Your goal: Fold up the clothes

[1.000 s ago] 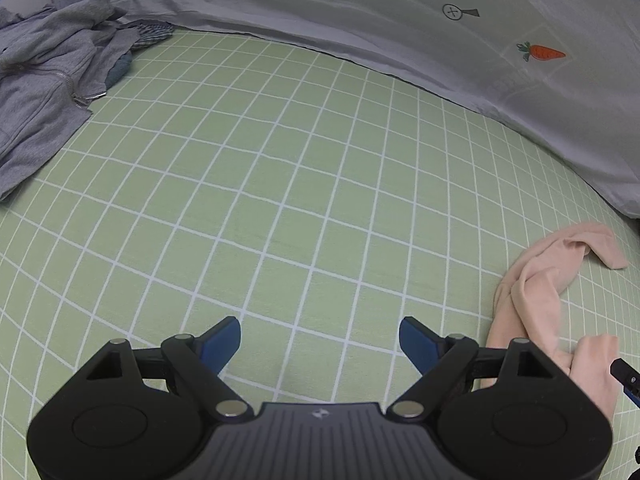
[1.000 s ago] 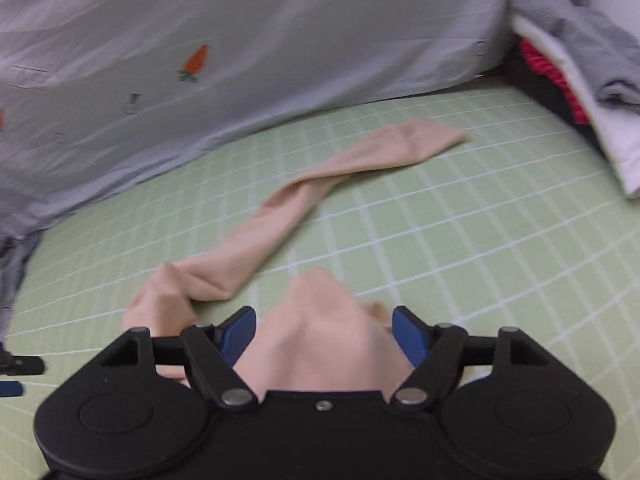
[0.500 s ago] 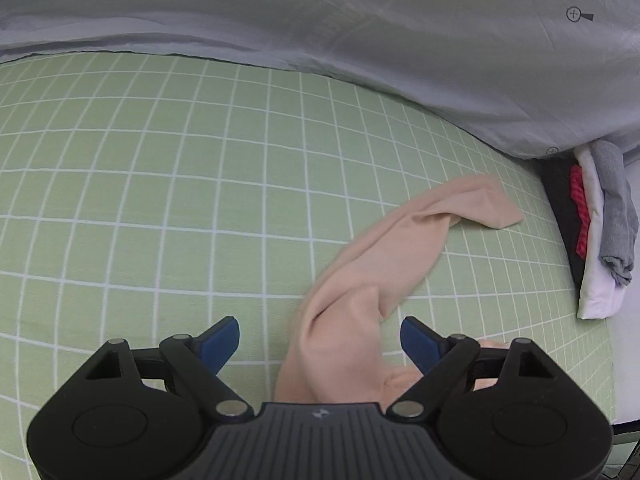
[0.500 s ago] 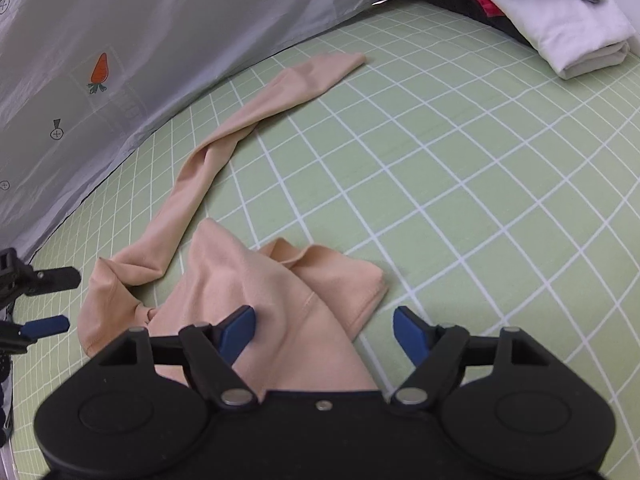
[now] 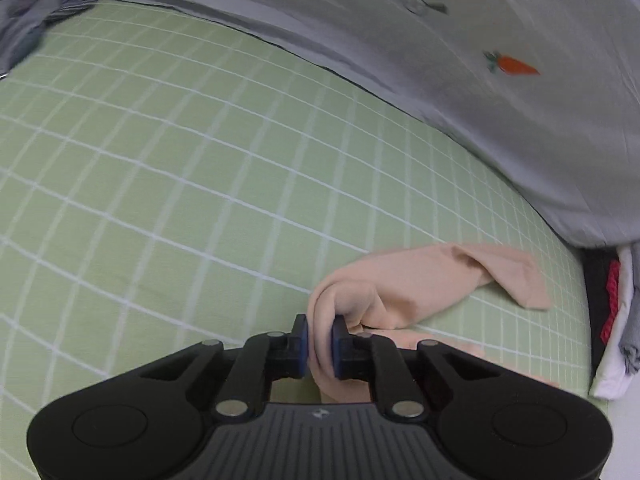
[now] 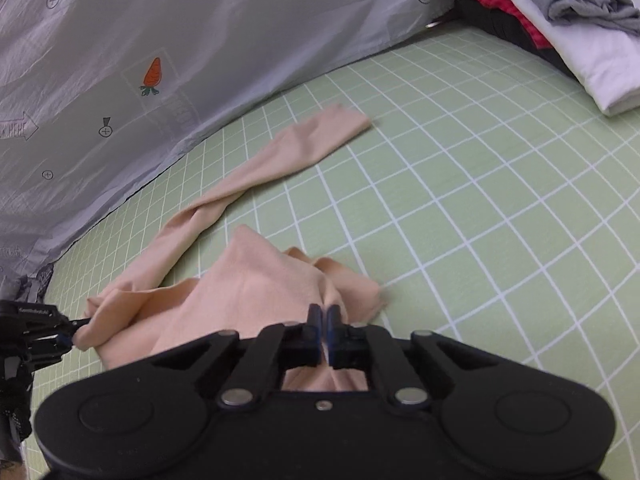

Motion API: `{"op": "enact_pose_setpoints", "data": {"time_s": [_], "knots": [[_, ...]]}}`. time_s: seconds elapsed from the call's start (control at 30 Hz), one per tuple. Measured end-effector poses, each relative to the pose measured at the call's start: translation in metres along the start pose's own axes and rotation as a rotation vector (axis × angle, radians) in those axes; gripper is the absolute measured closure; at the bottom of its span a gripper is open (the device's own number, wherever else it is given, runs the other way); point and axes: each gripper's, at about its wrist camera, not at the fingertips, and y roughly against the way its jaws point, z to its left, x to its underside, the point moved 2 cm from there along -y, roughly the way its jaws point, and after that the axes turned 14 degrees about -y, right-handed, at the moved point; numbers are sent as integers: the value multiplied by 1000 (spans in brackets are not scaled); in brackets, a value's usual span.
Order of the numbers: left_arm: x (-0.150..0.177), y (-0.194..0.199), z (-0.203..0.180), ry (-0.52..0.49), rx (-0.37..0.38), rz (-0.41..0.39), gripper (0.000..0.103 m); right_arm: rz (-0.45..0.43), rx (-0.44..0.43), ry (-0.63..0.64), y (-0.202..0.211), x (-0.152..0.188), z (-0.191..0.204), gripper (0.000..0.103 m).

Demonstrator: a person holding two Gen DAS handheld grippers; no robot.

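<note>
Both grippers are pinching the crumpled peach stretchy garment [image 6: 256,280] on the near green checked sheet [image 6: 460,208]: left gripper [image 5: 320,338] clamped on a bunch, right gripper [image 6: 323,330] nearly closed on an edge, probably for spreading.

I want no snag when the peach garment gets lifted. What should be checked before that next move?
1. Left gripper shut on the peach garment: ok.
2. Right gripper shut on it too: ok.
3. Long leg free on the green grid sheet: ok, nothing lies on it.
4. Leg flat: not ok, twisted midway.
5. Folded stack apart from the garment: ok.
6. Grips at matching corners: cannot tell.
</note>
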Motion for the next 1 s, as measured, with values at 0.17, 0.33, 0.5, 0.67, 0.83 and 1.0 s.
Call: {"op": "enact_pose_setpoints", "data": {"time_s": [0.17, 0.33, 0.5, 0.67, 0.83, 1.0], "knots": [[43, 55, 82, 208, -113, -31, 89, 15, -61, 94, -8, 1, 33, 102], [62, 80, 88, 194, -178, -49, 81, 76, -67, 212, -23, 20, 58, 97], [73, 104, 89, 159, -226, -84, 52, 90, -60, 220, -26, 27, 62, 63], [55, 106, 64, 35, -111, -140, 35, 118, -48, 189, -28, 30, 55, 53], [57, 77, 44, -56, -61, -41, 33, 159, -41, 172, -32, 37, 50, 47], [70, 62, 47, -65, -70, 25, 33, 200, -33, 154, -37, 43, 46, 46]]}}
